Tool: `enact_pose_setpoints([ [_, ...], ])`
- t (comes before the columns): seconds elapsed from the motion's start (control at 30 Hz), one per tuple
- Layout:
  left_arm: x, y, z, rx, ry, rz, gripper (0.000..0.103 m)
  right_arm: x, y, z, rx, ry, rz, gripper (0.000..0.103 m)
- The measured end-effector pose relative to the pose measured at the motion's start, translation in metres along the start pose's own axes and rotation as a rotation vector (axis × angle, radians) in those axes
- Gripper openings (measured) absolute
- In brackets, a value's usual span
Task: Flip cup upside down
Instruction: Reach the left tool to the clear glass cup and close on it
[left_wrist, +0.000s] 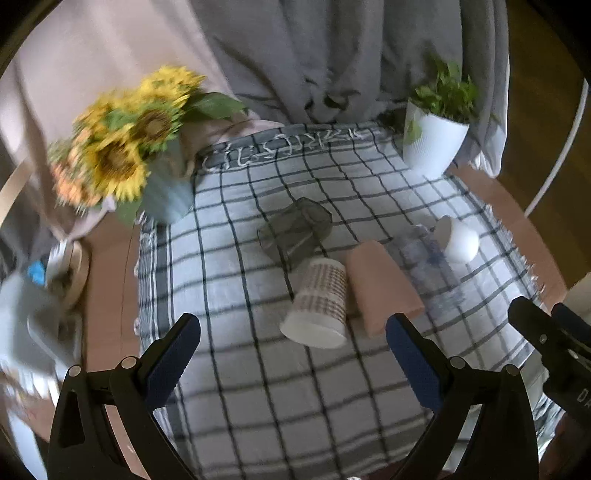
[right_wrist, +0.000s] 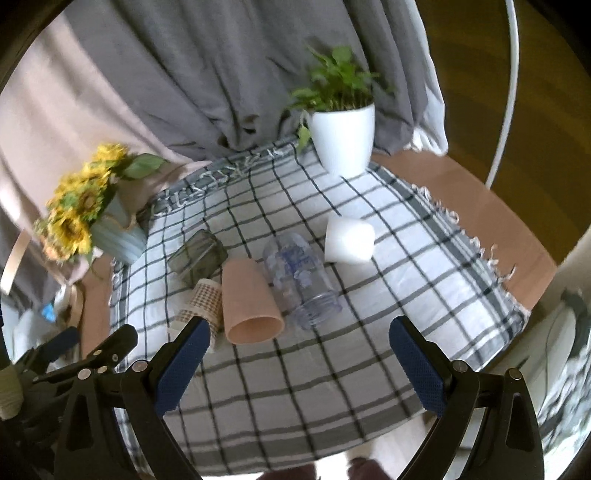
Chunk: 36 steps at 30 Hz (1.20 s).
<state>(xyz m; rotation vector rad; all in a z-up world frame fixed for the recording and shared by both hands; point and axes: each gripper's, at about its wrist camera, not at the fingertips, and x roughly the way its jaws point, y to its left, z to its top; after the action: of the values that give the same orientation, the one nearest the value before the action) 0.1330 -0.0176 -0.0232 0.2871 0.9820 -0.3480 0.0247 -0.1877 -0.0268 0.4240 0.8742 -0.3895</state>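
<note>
Approach step, nothing grasped yet. Left gripper (left_wrist: 293, 343) fills the lower frame of the left view, fingers spread wide apart, empty. Right gripper (right_wrist: 297, 347) likewise spread apart and empty in the right view's lower frame.

Just beyond them, five cups lie on their sides on the grey-and-white checked cloth (left_wrist: 258, 406) covering the bench. Nearest in the left view: white paper cup with brown dotted pattern (left_wrist: 319, 304), mouth toward camera, lower centre. Touching its right side, the plain pink cup (right_wrist: 251, 299), mouth also toward camera. Right of that, the clear plastic cup with blue print (right_wrist: 301, 278). Behind, the dark smoked-glass tumbler (left_wrist: 295, 232), centre frame. Furthest right, the white cup (right_wrist: 349, 240), apart from the cluster.

At the back: sunflower bunch in a pale blue pot (left_wrist: 125, 147), upper left; green plant in a white pot (right_wrist: 341, 136), upper right.

Which cup is targeted cannot be told; the patterned one sits most between the left fingers. Next move probably needs lowering, closing across the cup's wall, lifting, then rotating mouth-down.
</note>
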Motion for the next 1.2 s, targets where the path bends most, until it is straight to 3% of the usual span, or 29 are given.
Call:
enact_pose_setpoints([
  [0.23, 0.053, 0.008, 0.045, 0.168, 0.086, -0.081, 0.103, 0.039, 0.02, 0.013, 0.155, 0.072, -0.048, 0.098],
  [0.43, 0.11, 0.004, 0.08, 0.279, 0.206, -0.151, 0.102, 0.069, 0.032, 0.025, 0.279, 0.103, -0.109, 0.098],
  [0.83, 0.204, -0.014, 0.115, 0.412, 0.387, -0.236, 0.1, 0.102, 0.042, 0.049, 0.443, 0.07, -0.249, 0.098],
  [1.07, 0.234, -0.02, 0.115, 0.449, 0.425, -0.239, 0.092, 0.116, 0.044, 0.055, 0.446, 0.067, -0.318, 0.098],
  [1.13, 0.242, -0.022, 0.114, 0.457, 0.435, -0.239, 0.078, 0.119, 0.043, 0.055, 0.446, 0.07, -0.33, 0.098],
  [1.2, 0.25, -0.023, 0.112, 0.464, 0.45, -0.237, 0.073, 0.121, 0.043, 0.054, 0.448, 0.067, -0.34, 0.098],
])
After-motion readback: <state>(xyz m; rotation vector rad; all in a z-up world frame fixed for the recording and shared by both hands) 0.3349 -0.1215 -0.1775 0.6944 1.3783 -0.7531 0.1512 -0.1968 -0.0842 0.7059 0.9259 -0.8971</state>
